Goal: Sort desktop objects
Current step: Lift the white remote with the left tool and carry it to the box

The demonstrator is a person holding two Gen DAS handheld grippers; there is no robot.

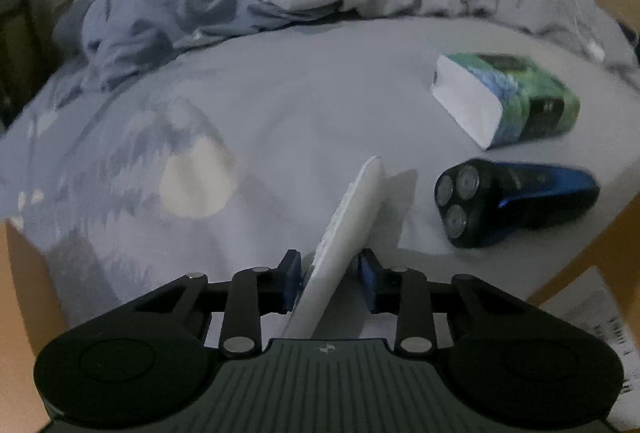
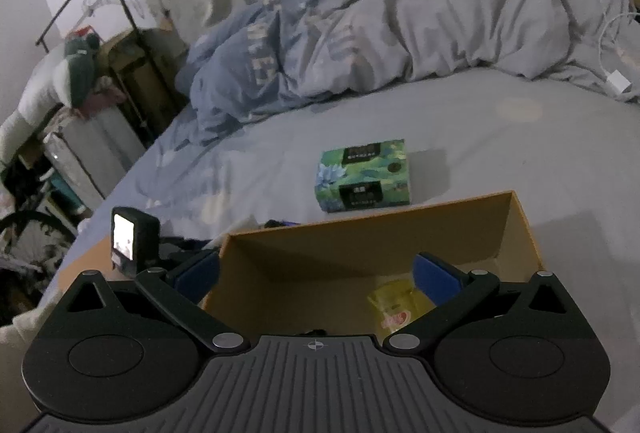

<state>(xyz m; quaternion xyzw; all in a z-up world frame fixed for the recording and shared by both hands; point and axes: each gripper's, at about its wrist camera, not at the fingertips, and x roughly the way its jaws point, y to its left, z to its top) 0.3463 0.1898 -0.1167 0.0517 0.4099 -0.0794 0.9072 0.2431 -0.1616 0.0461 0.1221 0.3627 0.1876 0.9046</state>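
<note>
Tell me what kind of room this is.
A bedroom, most likely: the work surface is a bed sheet, a rumpled duvet lies behind it, and a clothes rack stands at its side.

Tissue pack (image 1: 506, 97) behind shaver (image 1: 516, 203)

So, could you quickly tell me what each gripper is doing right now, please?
Left gripper: closed on the white remote, tilted between its pads.
Right gripper: open, empty, over the cardboard box.

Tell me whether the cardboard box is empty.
Not empty: the open cardboard box has a yellow packet lying on its floor; the rest is hidden.
</note>
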